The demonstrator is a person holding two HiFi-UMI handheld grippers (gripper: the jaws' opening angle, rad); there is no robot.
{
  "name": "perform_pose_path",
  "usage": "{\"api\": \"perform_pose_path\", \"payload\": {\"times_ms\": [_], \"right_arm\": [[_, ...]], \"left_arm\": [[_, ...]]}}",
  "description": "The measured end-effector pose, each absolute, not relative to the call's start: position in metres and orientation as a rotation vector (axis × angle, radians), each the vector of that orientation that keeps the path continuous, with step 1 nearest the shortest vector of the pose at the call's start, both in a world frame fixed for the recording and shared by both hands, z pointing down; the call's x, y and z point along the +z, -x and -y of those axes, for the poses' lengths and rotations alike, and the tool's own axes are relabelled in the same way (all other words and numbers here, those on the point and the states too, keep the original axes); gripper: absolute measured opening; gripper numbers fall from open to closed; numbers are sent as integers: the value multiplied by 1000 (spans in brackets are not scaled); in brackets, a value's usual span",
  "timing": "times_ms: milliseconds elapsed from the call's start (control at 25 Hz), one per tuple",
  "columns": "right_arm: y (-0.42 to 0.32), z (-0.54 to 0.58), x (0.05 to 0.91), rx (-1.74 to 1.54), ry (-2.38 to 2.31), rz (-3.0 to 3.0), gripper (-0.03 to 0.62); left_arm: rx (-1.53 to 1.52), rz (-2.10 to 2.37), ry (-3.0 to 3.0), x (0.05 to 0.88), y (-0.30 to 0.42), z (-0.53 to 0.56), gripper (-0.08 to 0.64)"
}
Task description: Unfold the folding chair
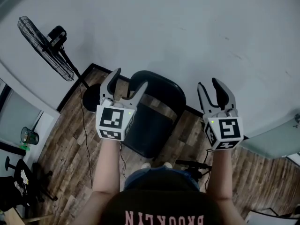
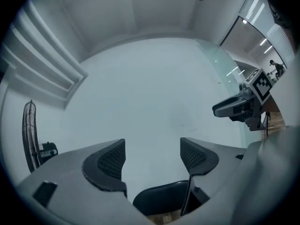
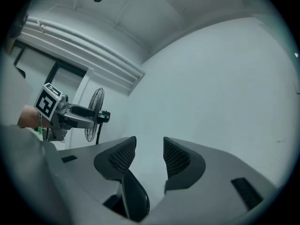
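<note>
left gripper (image 1: 131, 77) and right gripper (image 1: 208, 82) both stand with jaws released and empty, clear of the folding chair (image 1: 152, 125); a one-sided grasp could tip it.

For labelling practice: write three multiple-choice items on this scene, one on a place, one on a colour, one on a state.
1. In the head view, where does the fan stand?
A. left of the chair
B. right of it
C. on it

2. What colour is the chair?
A. red
B. black
C. white

3. The left gripper is:
A. shut on the chair
B. shut on the fan
C. open and empty

Key:
1 A, the fan is at the picture's left and the chair at its middle.
2 B, seat and back are both black.
3 C, its jaws stand apart with nothing gripped.
</note>
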State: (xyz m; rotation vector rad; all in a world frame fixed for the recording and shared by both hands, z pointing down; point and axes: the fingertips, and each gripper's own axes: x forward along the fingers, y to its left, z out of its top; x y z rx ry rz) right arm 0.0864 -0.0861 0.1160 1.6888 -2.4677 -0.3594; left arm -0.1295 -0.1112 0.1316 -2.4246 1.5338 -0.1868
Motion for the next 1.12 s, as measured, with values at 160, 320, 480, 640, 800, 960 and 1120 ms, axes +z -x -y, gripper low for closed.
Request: {"api": "perform_pose_path", "payload": {"times_ms": [160,320,480,640,800,960,1120], "right_arm": [[-85,80,94,-388,-1712,2503,145],[-87,75,82,-423,-1744,2487,21],[-85,74,79,-377,-1708,2526,2],[-84,70,69,-469,-1716,2533,2],[-83,67,63,-537,-1724,2507,0],[-85,68,61,-527,-1750,2493,0],[-86,68,60,-528,-1755,2476,0]], "left_arm": [[-32,-1544,2409,103,132,108,248],[26,-1588,2323,91,141,105,35],[16,-1561,2325,83,137,103,2],[-39,-1515,2306,73,130,100,2],[-49,-1516,2253,62,129,96,2],[-26,-1515,2250,59,131,95,2],[-28,-1502,2255,59,131,93,2]]}}
